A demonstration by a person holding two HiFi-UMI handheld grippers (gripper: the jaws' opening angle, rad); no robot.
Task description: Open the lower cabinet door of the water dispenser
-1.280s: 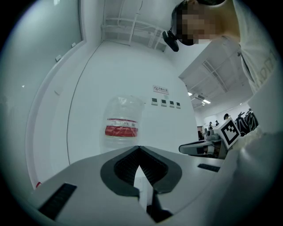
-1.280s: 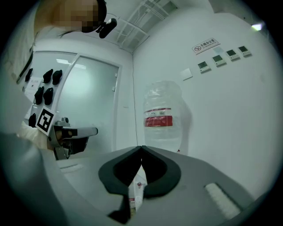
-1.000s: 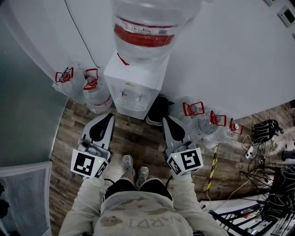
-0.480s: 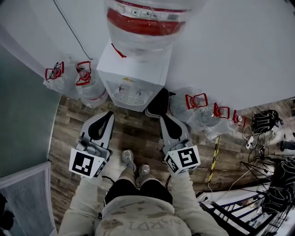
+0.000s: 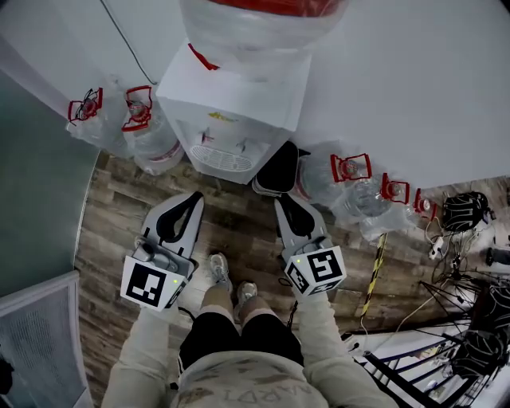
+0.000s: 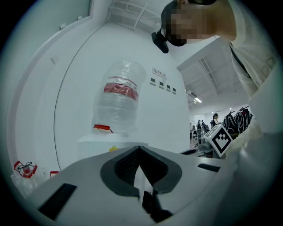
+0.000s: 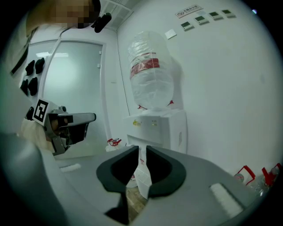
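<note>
White plastic water dispenser (image 5: 231,107) at wall edge of wood-plank floor (image 5: 239,227); left claw (image 5: 190,199) shut, empty; right claw (image 5: 285,203) just cracking open, empty, likely readying a pull.

Water dispenser (image 5: 231,111) is standing on the floor (image 5: 119,207), backing against the wall (image 5: 398,80). Large bottle (image 5: 259,24) is sitting on top of it. Jugs (image 5: 151,139) are lying just left of the dispenser, along the wall. Low container (image 5: 279,169) is sitting just right of it. More jugs (image 5: 358,199) are crowding beyond that, farther right. Cables (image 5: 478,343) are sprawling at far right. Person's shoes (image 5: 231,280) are standing before the dispenser, apart from it.
</note>
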